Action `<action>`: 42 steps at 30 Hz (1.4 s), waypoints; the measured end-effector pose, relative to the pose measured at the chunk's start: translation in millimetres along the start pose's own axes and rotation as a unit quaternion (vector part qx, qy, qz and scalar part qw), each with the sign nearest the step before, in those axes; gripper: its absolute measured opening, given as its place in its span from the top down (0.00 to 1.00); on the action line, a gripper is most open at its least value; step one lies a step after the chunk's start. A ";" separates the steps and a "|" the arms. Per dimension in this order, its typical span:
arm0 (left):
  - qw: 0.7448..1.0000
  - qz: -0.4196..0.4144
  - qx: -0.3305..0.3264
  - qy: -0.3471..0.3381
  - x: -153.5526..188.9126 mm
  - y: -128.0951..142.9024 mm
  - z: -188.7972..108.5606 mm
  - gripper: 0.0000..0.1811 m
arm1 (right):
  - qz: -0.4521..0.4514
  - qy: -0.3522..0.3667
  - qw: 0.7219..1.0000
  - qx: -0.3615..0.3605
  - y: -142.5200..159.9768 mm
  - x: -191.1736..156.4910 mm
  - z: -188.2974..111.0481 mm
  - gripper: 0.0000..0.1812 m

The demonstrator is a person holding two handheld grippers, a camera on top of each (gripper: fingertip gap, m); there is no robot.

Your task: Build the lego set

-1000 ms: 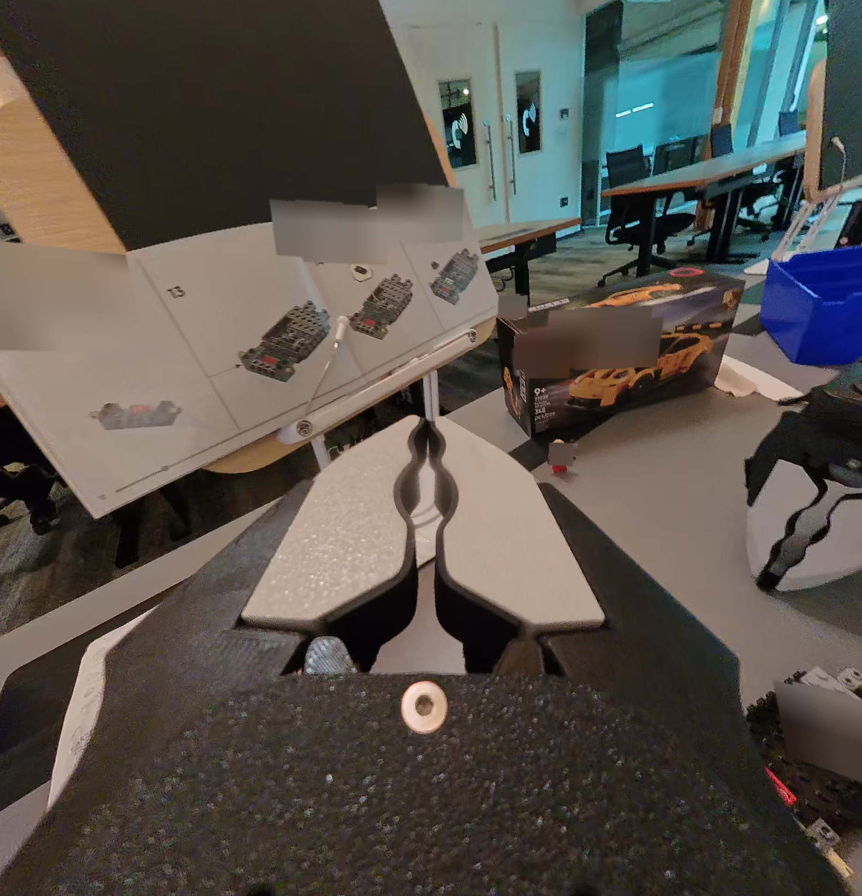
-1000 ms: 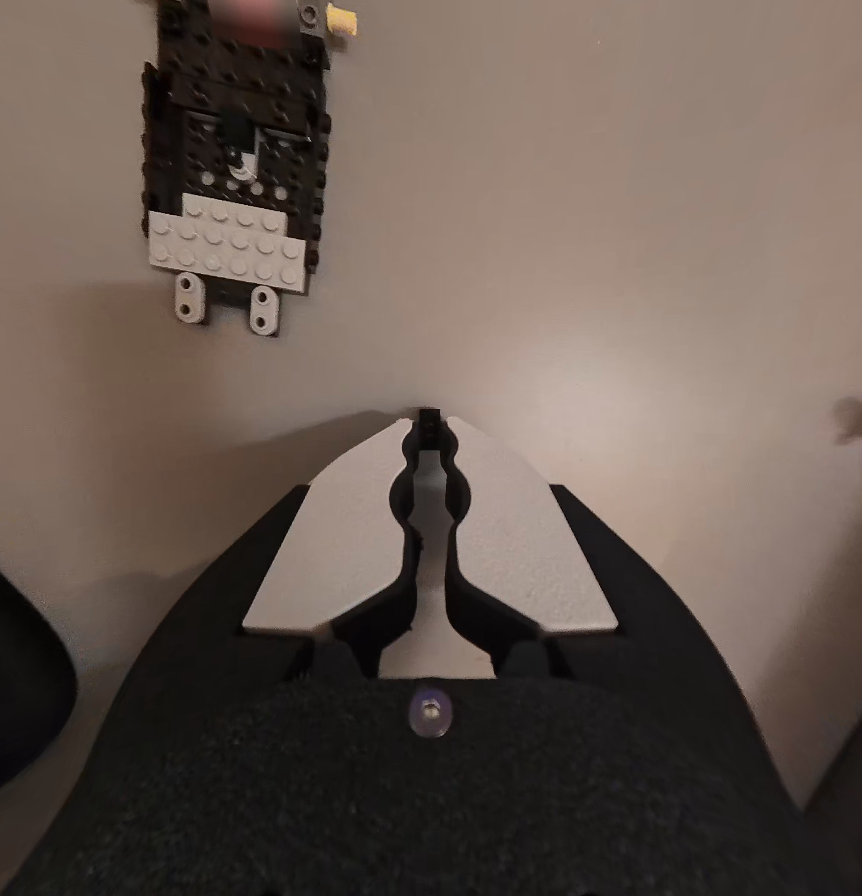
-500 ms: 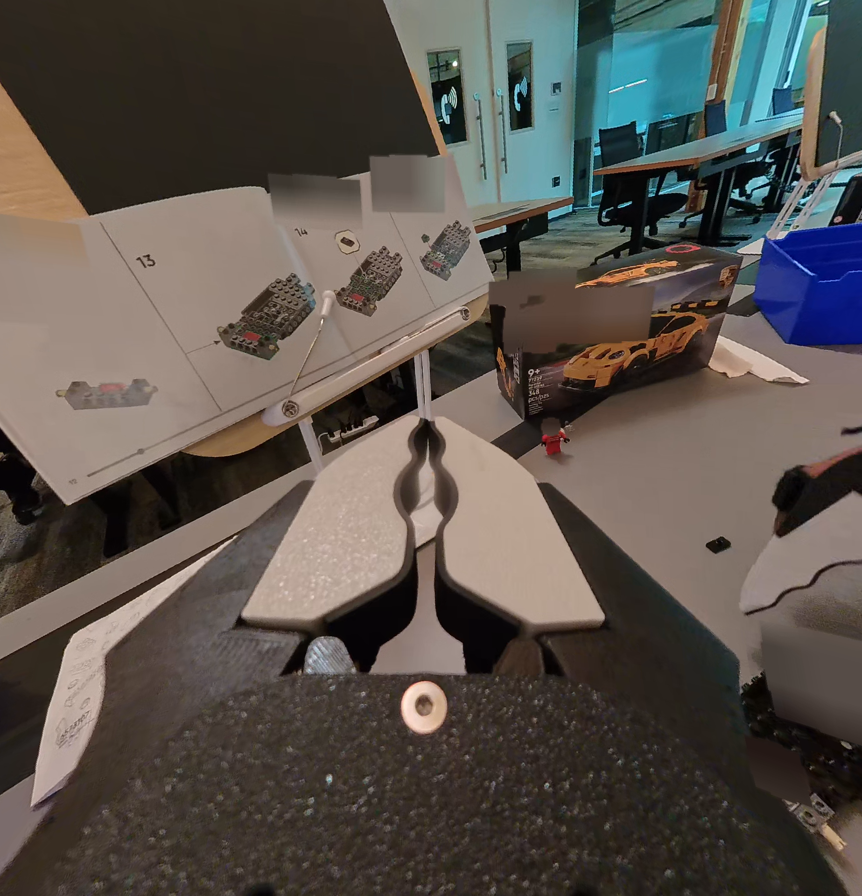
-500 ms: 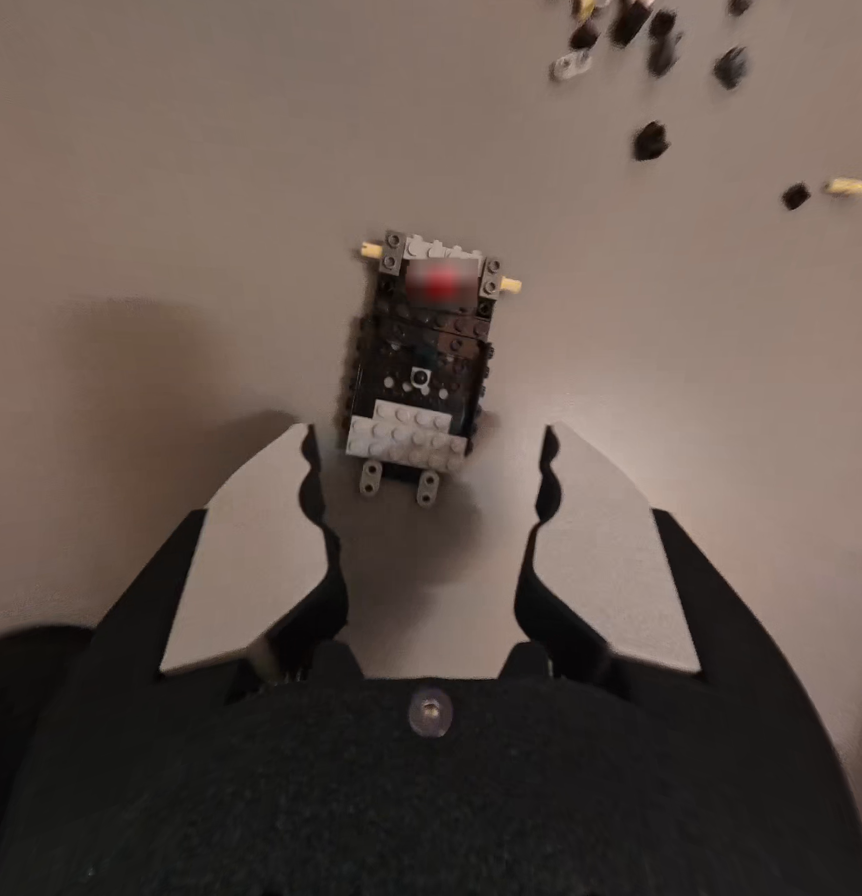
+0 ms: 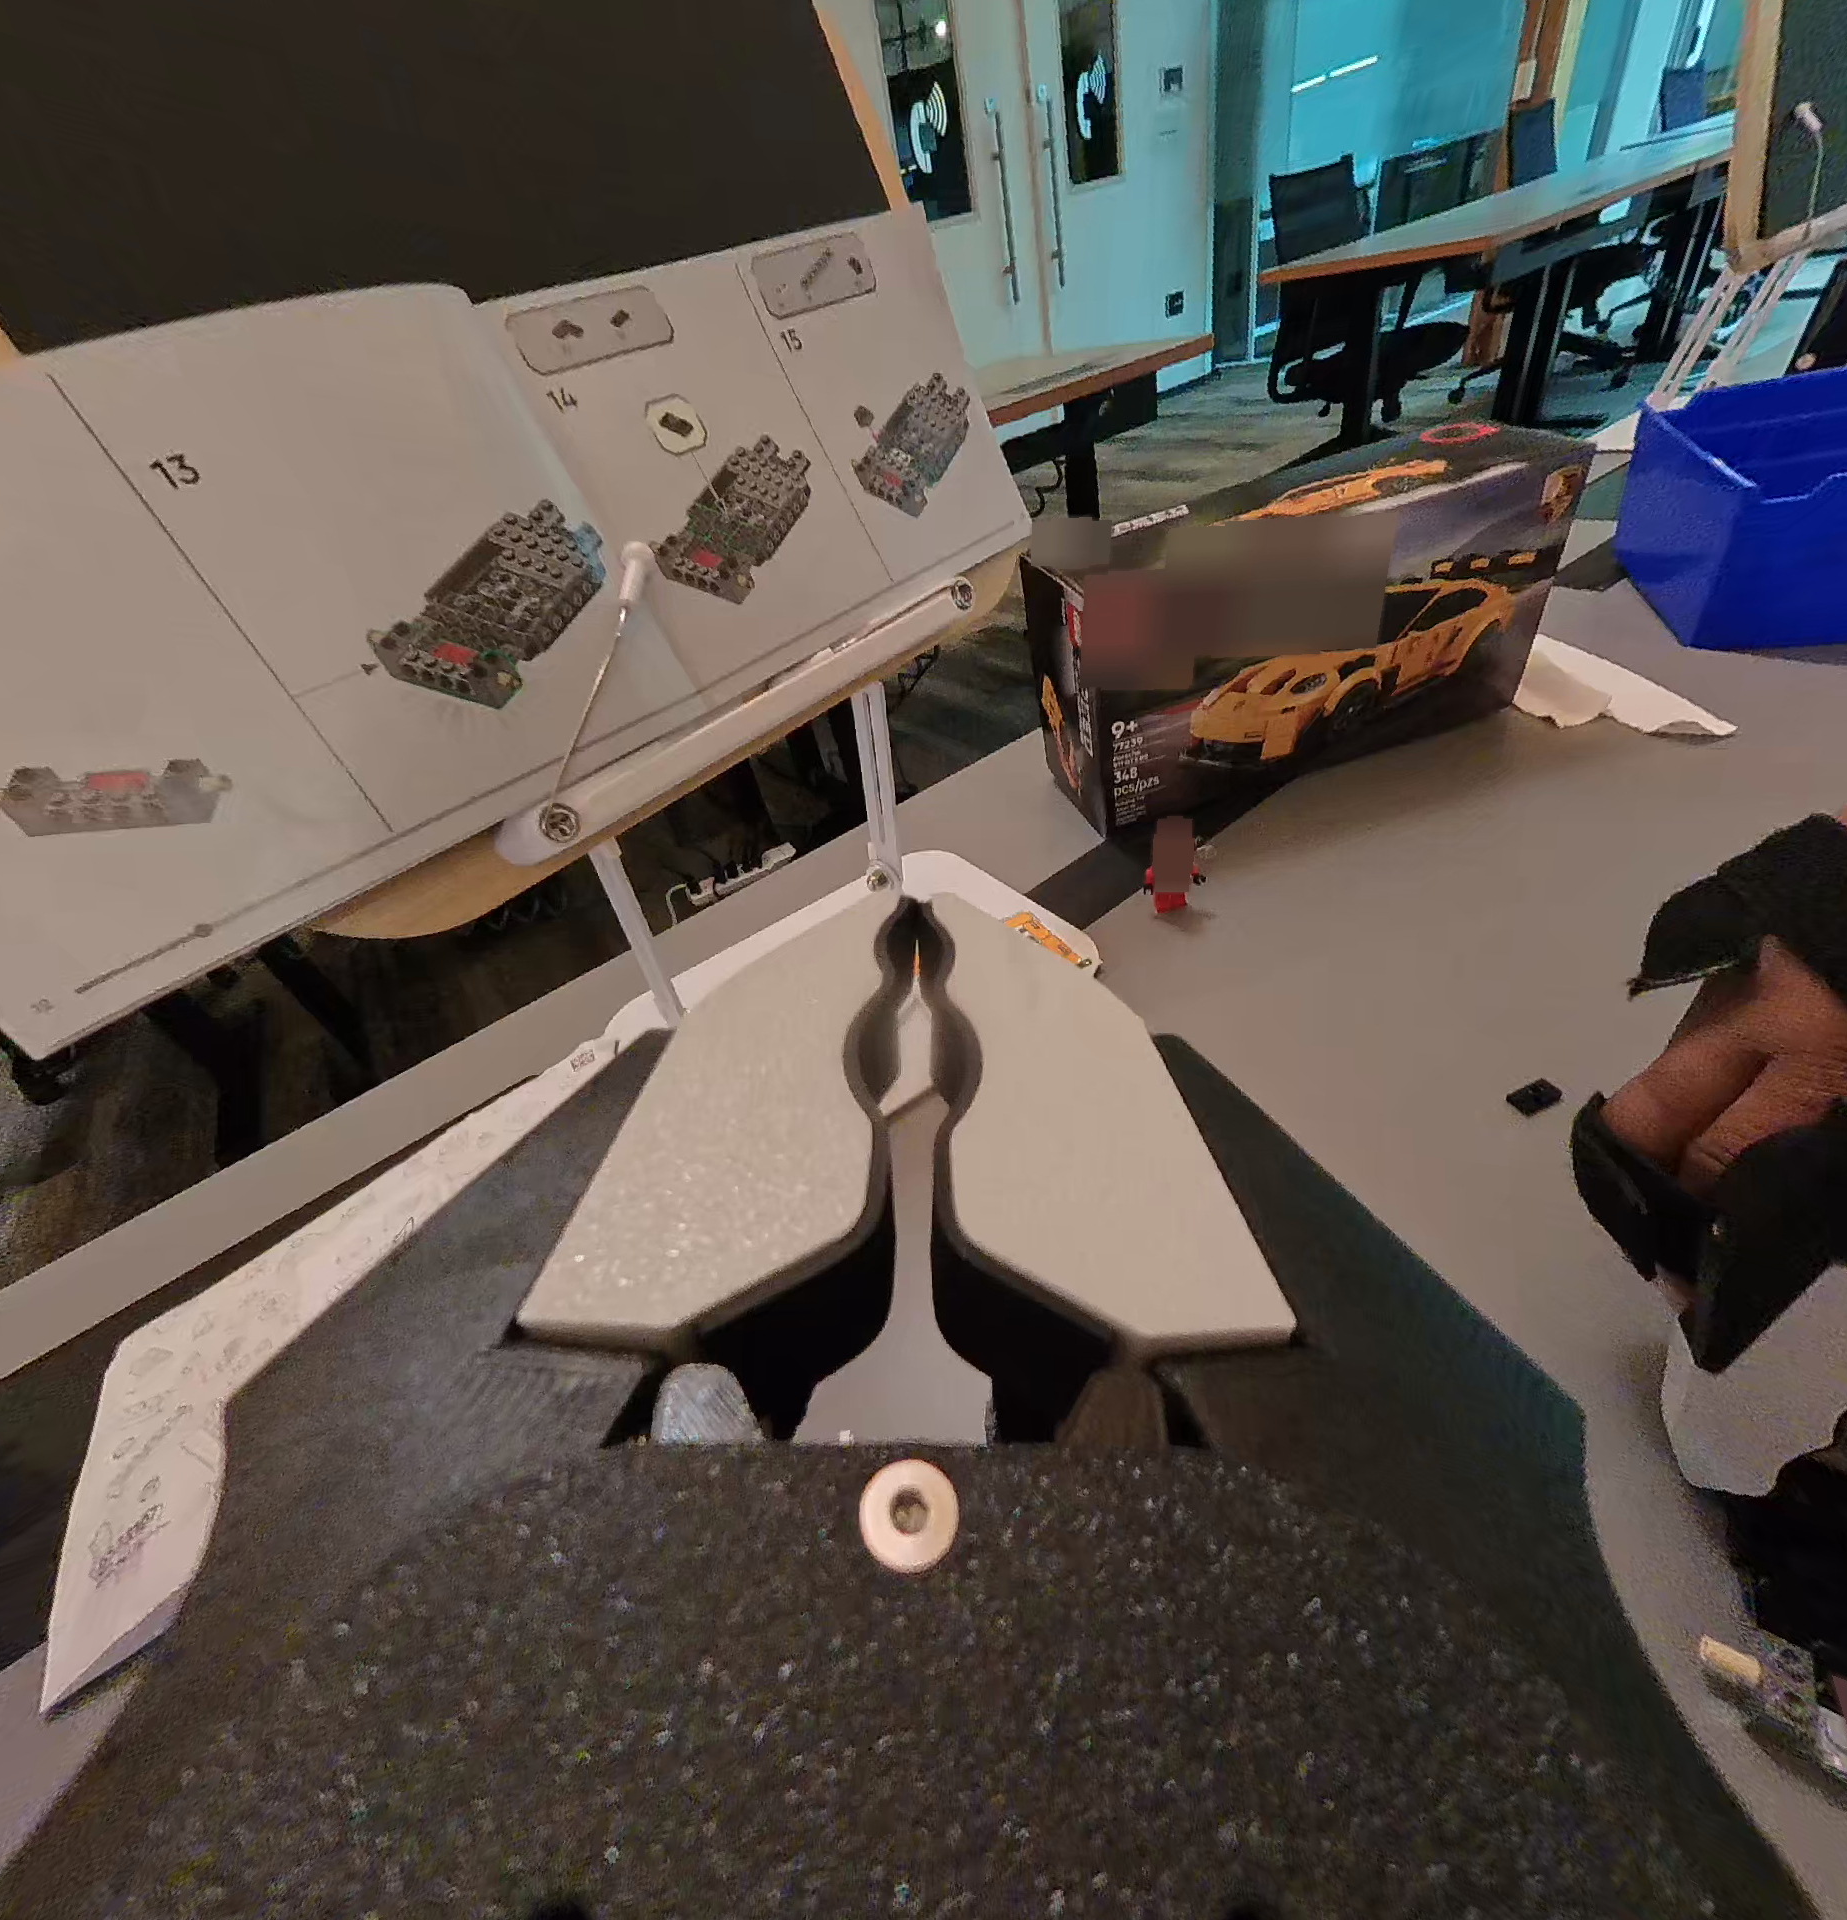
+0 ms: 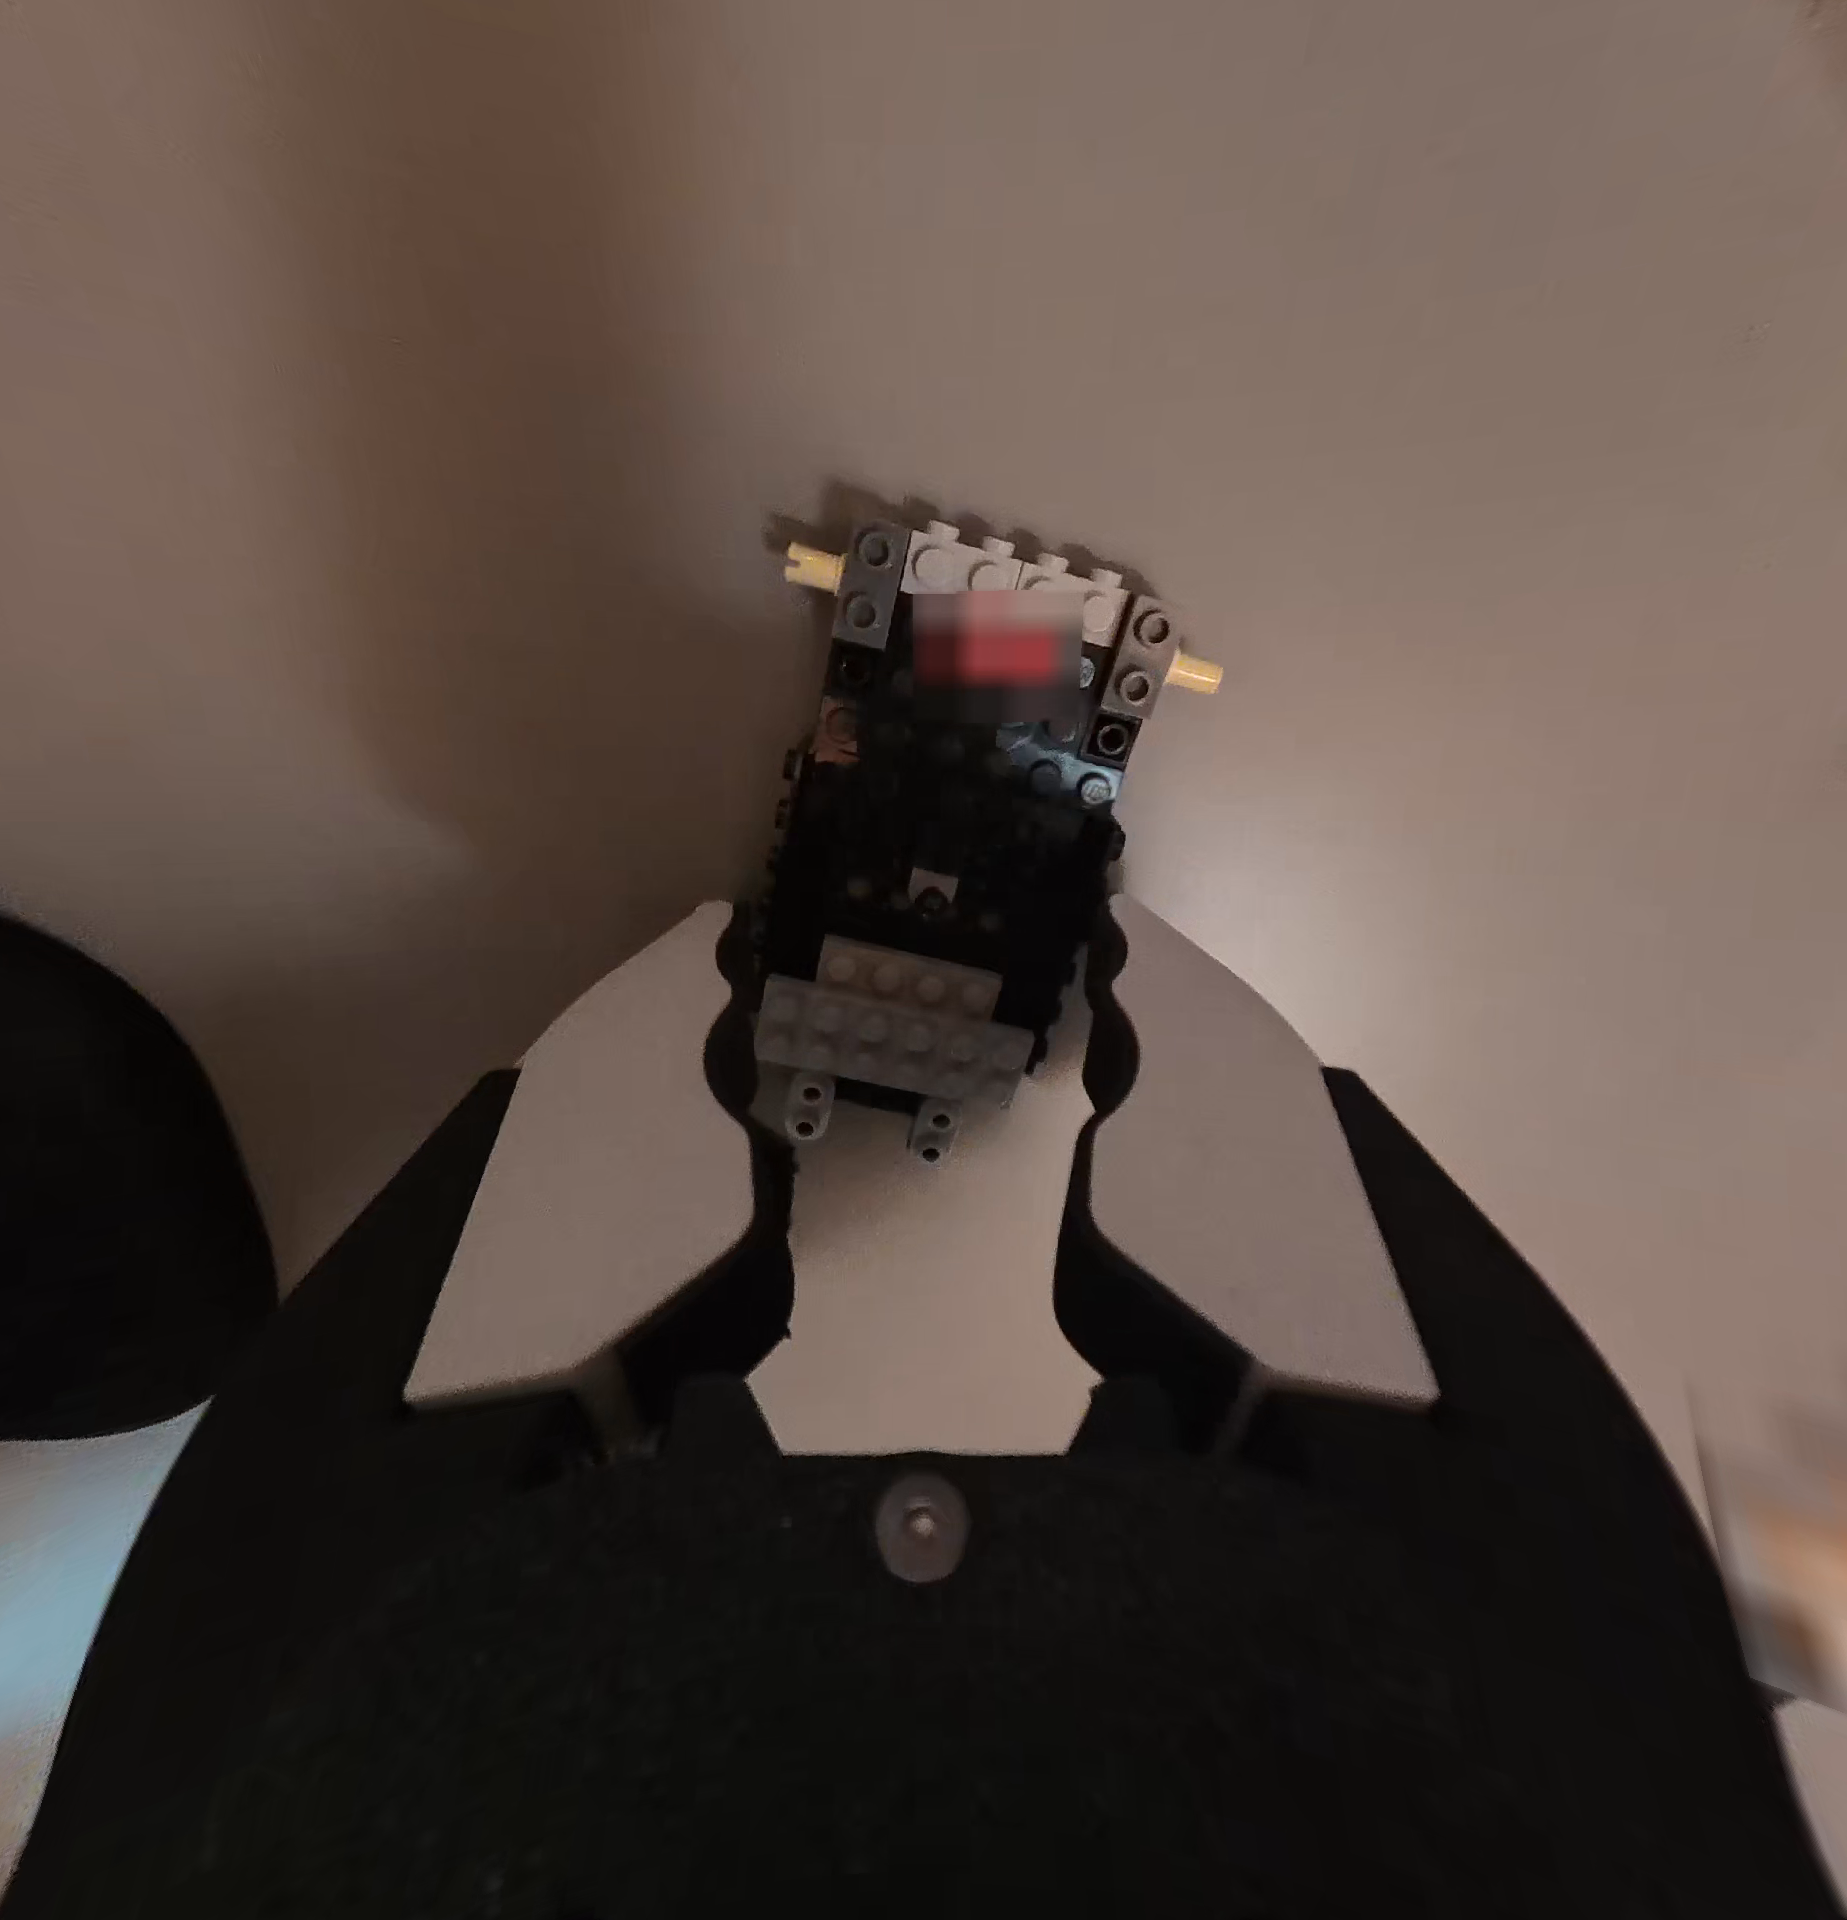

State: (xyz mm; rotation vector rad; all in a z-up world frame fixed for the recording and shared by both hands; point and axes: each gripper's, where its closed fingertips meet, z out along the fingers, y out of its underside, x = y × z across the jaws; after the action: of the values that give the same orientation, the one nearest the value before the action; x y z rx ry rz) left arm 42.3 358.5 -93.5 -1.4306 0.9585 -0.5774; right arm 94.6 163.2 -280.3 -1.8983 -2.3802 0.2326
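Note:
The partly built lego assembly (image 6: 940,831) is black with a light grey plate at its near end, grey bricks and two tan pins at its far end. It lies on the pale table (image 6: 1418,416). My right gripper (image 6: 914,925) has its two fingers on either side of the assembly's near half, closed against its sides. In the left wrist view the right gripper and the gloved hand holding it (image 5: 1781,1195) are at the right edge. My left gripper (image 5: 914,925) is shut and empty, held above the table, pointing at the instruction booklet (image 5: 483,582).
The booklet rests open on a white stand (image 5: 877,769). The set's box (image 5: 1314,644) with a yellow car stands behind, with a red minifigure (image 5: 1171,883) in front and a blue bin (image 5: 1760,499) to the right. A small black piece (image 5: 1533,1096) and a paper sheet (image 5: 171,1455) lie on the table. The grippers' ends are close to 25 cm from one another.
My right gripper let go of a small black piece, opened, moved over the assembly, came down and closed around its near half. My left gripper tilted up slightly toward the booklet and stayed shut.

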 end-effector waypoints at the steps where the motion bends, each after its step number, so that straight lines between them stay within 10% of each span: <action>1: 1.000 0.001 -0.002 0.000 0.2 1.0 0.2 1.00 | 0.000 0.001 1.000 0.002 -1.3 -0.4 0.0 0.66; 8: 1.000 -0.013 0.008 -0.014 -5.9 -0.8 -1.8 1.00 | 0.119 0.144 0.949 0.254 -37.4 18.8 -57.6 0.63; 13: 0.997 -0.035 0.039 -0.060 -15.2 -8.7 -7.1 1.00 | 0.318 0.374 0.727 0.480 -2.4 48.9 -146.8 0.78; 18: 0.994 -0.047 0.051 -0.089 -22.0 -13.0 -15.4 1.00 | 0.465 0.471 0.565 0.494 64.7 31.5 -158.5 0.96; 27: 0.991 -0.058 0.024 -0.117 -52.3 -11.3 -40.6 1.00 | 0.491 0.517 0.529 0.461 101.9 9.6 -155.2 1.00; 32: 0.983 -0.018 -0.109 -0.147 -123.7 -4.0 -100.4 1.00 | 0.463 0.526 0.544 0.461 100.7 4.9 -163.3 1.00; 42: 0.861 -0.133 -0.489 -0.038 -211.9 171.9 -195.6 0.87 | 0.446 0.511 0.572 0.461 91.8 5.8 -159.6 1.00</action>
State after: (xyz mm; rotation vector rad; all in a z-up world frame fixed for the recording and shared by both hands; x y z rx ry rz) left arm -266.5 442.5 -195.2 -2.5061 1.0416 -0.1961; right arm 207.5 199.0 -139.2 -1.6224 -0.2499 0.2345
